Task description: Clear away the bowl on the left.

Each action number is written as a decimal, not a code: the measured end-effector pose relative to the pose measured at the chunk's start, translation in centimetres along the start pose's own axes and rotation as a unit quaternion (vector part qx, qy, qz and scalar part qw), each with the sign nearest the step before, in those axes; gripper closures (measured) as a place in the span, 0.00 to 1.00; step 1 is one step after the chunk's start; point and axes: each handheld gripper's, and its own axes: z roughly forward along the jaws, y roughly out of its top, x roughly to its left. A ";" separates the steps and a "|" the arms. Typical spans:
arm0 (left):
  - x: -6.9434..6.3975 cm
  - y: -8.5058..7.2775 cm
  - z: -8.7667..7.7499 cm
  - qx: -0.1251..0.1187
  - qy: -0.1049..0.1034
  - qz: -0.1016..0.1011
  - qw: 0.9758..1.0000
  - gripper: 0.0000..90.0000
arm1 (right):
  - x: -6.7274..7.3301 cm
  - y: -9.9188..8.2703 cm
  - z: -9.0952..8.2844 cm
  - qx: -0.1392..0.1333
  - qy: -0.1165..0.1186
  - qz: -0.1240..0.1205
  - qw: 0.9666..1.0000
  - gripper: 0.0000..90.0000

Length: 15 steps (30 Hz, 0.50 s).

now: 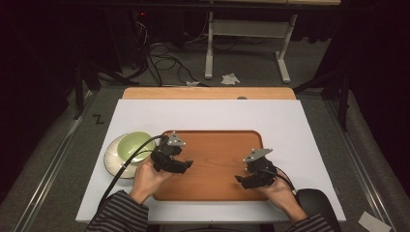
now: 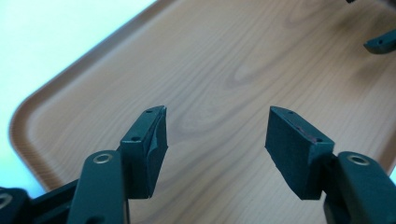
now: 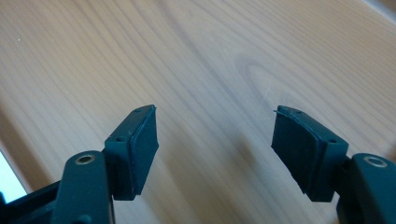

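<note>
Both grippers hover over the bare wooden tray (image 1: 217, 145), left gripper (image 1: 186, 165) and right gripper (image 1: 240, 180) each spread wide and empty, seemingly poised. Beyond the tray's left edge, a green bowl (image 1: 136, 145) sits on a white plate (image 1: 112, 153).

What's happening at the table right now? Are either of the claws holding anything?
Neither is holding anything. A person holds a claw in each hand over the wooden tray, which lies on the white table. The left claw is open above the tray's left part, with bare wood between its jaws. The right claw is open above the tray's right part, also empty. A green bowl sits on a white plate just left of the tray, untouched.
</note>
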 end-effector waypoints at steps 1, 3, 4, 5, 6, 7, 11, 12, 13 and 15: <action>0.1 0.0 -0.2 -0.003 0.004 -0.002 1.000 0.43 | 0.0 0.0 0.0 0.000 0.000 0.001 1.000 0.37; 0.5 -0.1 -0.6 -0.011 0.010 -0.007 1.000 0.43 | -0.1 0.0 0.0 0.000 0.000 0.001 1.000 0.37; 0.7 -0.1 -0.7 -0.014 0.012 -0.013 1.000 0.43 | -0.1 0.0 0.0 0.000 0.000 0.000 1.000 0.37; 0.7 -0.1 -0.7 -0.014 0.012 -0.013 1.000 0.43 | -0.1 0.0 0.0 0.000 0.000 0.000 1.000 0.37; 0.9 -0.1 -0.9 -0.015 0.011 -0.019 1.000 0.43 | -0.1 0.0 0.0 0.000 0.000 0.000 1.000 0.37; 1.2 -0.3 -1.1 -0.018 0.009 -0.026 0.999 0.43 | 0.0 0.0 0.0 0.000 0.001 0.001 1.000 0.37; 1.3 -0.3 -1.2 -0.019 0.010 -0.028 0.999 0.43 | 0.0 0.0 0.0 0.001 0.001 0.002 1.000 0.37; 1.3 -0.3 -1.3 -0.020 0.009 -0.028 0.999 0.43 | 0.0 0.0 0.0 0.000 0.002 0.000 1.000 0.37; 1.4 -0.3 -1.3 -0.021 0.010 -0.029 0.999 0.43 | 0.0 0.0 0.0 0.002 0.001 0.001 1.000 0.37; 1.5 -0.3 -1.4 -0.021 0.012 -0.031 0.999 0.43 | 0.0 0.0 0.1 0.002 0.003 0.002 1.000 0.37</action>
